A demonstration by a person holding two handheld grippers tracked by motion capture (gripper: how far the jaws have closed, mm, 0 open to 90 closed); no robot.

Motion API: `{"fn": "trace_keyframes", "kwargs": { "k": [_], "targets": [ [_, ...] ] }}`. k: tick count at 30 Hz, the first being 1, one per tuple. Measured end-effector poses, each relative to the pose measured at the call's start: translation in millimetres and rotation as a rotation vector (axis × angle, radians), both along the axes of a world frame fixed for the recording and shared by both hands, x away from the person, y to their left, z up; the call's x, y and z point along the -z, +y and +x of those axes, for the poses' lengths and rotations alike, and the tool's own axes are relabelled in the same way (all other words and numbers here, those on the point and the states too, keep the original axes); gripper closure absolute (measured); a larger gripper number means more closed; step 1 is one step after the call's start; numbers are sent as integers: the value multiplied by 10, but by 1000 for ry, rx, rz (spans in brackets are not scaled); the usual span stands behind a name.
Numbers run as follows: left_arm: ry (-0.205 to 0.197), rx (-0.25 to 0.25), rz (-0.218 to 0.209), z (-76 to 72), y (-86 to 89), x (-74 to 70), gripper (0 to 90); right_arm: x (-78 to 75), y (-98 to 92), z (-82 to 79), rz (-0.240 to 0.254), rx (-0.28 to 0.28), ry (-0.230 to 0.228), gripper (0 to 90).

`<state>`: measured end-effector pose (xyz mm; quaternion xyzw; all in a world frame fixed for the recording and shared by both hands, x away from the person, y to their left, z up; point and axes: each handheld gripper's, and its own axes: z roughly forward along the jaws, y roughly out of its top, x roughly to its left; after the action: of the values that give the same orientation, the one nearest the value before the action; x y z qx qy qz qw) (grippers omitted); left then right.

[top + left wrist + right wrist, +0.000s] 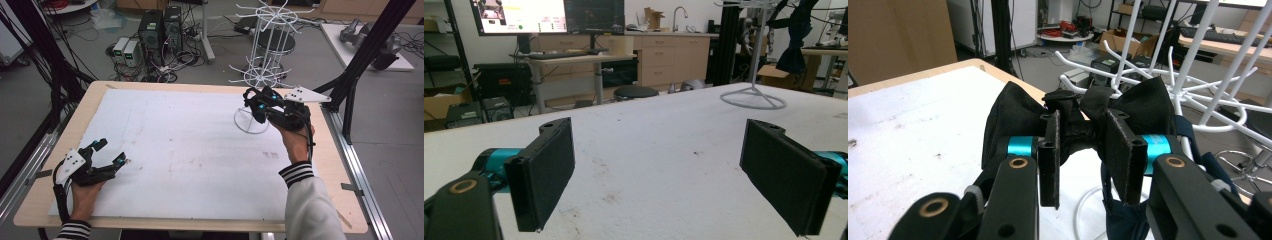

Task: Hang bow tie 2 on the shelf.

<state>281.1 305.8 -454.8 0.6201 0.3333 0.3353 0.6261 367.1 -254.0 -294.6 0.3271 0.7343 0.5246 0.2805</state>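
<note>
You are resting your left hand point(84, 197) at the near left corner of the table point(30, 207), and it is holding the left gripper point(111, 153) low over the white sheet point(185, 150). Its jaws are standing wide apart with nothing between them; in the left gripper view you are seeing only the stained white surface between the two black pads point(544, 172).

A little farther, at the right side, your right hand point(295, 137) with the striped cuff point(296, 173) is reaching forward and holding the right gripper point(256, 106) above the sheet, close to the far right part of the table. Its jaws are pinching a black bow tie point(1083, 125) at the middle knot, so the two wings of the bow are spreading out to both sides of the pads. The jaws are nearly closed on it. A dark blue strap or cloth point(1120, 210) is hanging below the bow; I cannot tell if it is belonging to it.

Just behind the bow tie, the white wire rack point(267, 50) is standing with its round base point(251, 121) on the sheet. In the right gripper view its hooks point(1083, 62) are pointing out very near the bow, but I cannot tell if the bow is touching any hook.

Beyond the table, computer cases point(160, 30) and cables are lying on the floor.
</note>
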Motion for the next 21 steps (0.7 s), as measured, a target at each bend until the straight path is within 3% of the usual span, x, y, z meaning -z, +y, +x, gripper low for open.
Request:
{"fn": "trace_keyframes", "kwargs": {
  "k": [6,8,12,17,21],
  "targets": [
    [1,0,0,0,1,0,147,11,15,-1,-15,1,-3,691],
    [0,-2,-5,1,-3,0,147,9,21,-12,-25,-6,-8,730],
    [1,-1,-5,1,-3,0,148,-3,54,-36,-54,14,-53,545],
    [1,-1,-5,2,-2,0,148,-6,79,-61,-63,14,-63,497],
    [1,-2,-4,3,2,0,147,-10,115,-108,-60,13,-70,401]
  ]
}}
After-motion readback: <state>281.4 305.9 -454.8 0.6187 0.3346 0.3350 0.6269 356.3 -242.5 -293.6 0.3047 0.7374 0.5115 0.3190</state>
